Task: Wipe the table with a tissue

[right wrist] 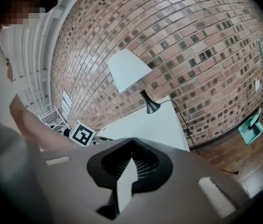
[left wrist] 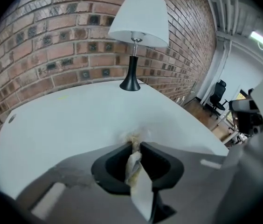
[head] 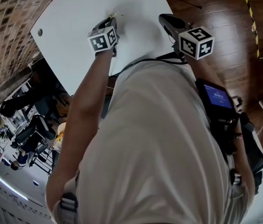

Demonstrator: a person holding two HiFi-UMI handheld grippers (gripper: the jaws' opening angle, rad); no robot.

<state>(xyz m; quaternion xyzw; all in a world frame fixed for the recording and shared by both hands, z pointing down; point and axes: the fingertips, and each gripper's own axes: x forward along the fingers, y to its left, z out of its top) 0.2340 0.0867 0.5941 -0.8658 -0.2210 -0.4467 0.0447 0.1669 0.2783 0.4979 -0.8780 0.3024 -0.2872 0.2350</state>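
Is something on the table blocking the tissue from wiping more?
Nothing close by. The left gripper has its jaws pinched on the tissue, pressing it down on the white table, which is bare ahead. Only a lamp stands far off by the brick wall.

White desk (left wrist: 75,115) right up against the brick wall (left wrist: 52,45), lamp (left wrist: 137,22) standing at the far edge, a crumpled tissue (left wrist: 134,162) touching the top nearer in, small round hole (left wrist: 11,119) by one corner.
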